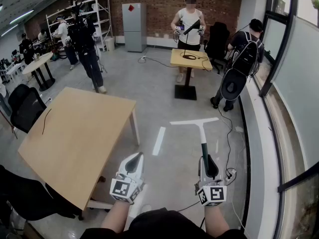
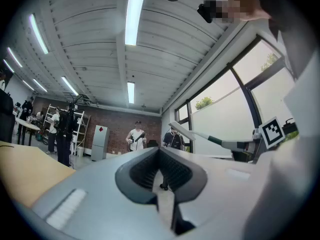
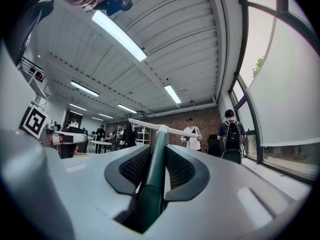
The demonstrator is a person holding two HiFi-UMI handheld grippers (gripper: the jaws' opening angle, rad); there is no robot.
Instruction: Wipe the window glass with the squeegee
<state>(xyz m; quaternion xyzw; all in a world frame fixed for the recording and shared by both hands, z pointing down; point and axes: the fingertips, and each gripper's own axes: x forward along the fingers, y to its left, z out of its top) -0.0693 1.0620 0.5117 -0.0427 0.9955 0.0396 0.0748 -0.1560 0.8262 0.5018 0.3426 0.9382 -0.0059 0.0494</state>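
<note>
— Held fast in the right gripper (image 1: 210, 167): the squeegee (image 1: 201, 132), by its green handle (image 3: 156, 169), blade (image 1: 194, 121) out front above the floor (image 1: 159, 83), well apart from the window glass (image 1: 300, 78) at the right.
— And the left gripper (image 1: 133, 164)?
— Closed on nothing, low beside the table (image 1: 75, 133). Best kept clear.
— So, next?
— Probably: swing right, set the blade flat against the pane, press evenly, pull straight down. Firm hold, or likely twisting.

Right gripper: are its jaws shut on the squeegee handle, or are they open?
Shut on the squeegee. In the right gripper view, the right gripper presses its jaws against both sides of the green handle.
</note>
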